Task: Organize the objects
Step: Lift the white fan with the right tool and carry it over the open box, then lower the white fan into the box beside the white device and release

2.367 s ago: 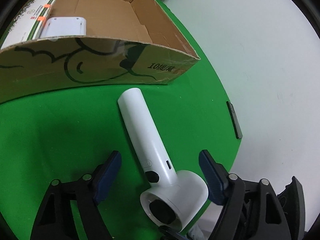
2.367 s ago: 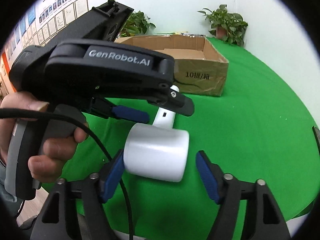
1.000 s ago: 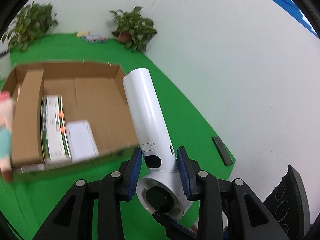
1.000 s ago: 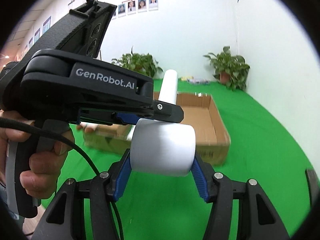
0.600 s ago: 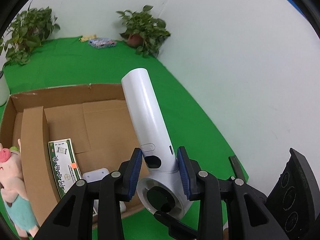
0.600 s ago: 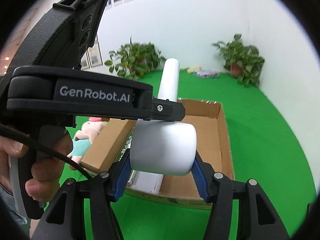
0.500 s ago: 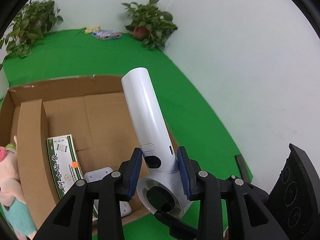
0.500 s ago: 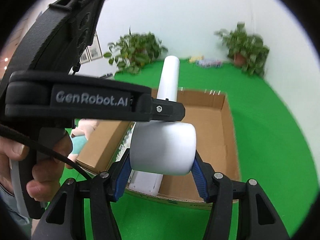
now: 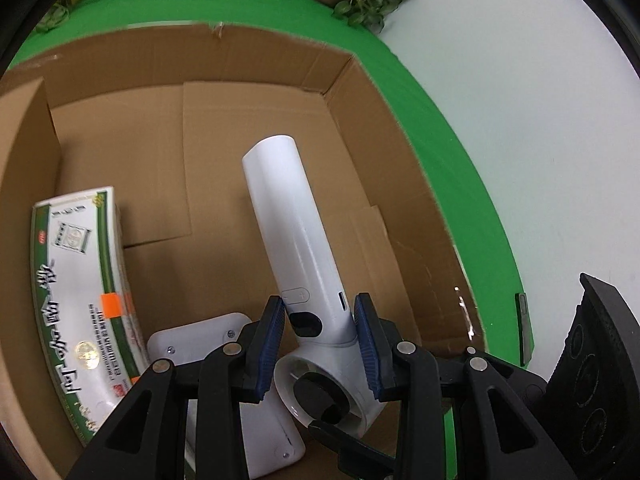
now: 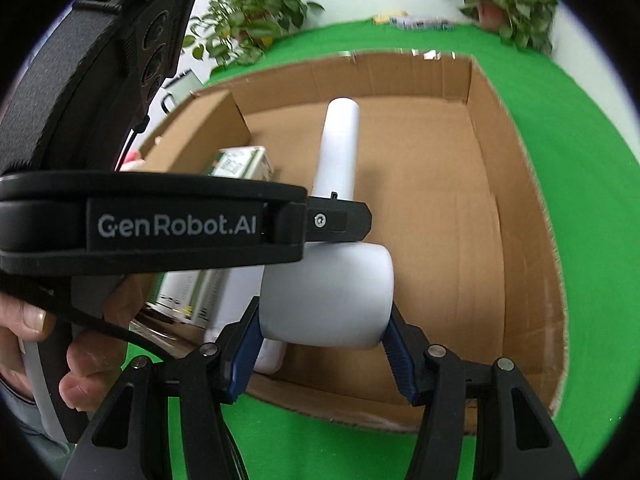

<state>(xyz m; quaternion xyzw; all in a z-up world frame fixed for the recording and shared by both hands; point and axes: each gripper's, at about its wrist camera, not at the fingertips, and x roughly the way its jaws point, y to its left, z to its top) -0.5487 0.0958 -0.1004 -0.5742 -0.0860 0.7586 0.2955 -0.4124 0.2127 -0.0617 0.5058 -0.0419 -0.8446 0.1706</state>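
Both grippers hold one white hair dryer (image 9: 294,248) above the open cardboard box (image 9: 384,128). My left gripper (image 9: 320,344) is shut on its handle near the head. My right gripper (image 10: 324,332) is shut on its round head (image 10: 328,292). The handle points into the box in the right wrist view (image 10: 338,148). The left gripper's body (image 10: 160,224) crosses the right wrist view at the left.
In the box lie a green-and-white carton (image 9: 80,288) at the left and a white flat device (image 9: 216,360) near the front wall. A cardboard divider (image 9: 28,184) stands at the box's left. A green cloth (image 10: 580,128) surrounds the box. Potted plants (image 10: 248,24) stand at the back.
Both grippers have carried the hair dryer forward and down over the box; the view tilted downward and the box interior now fills the frames.
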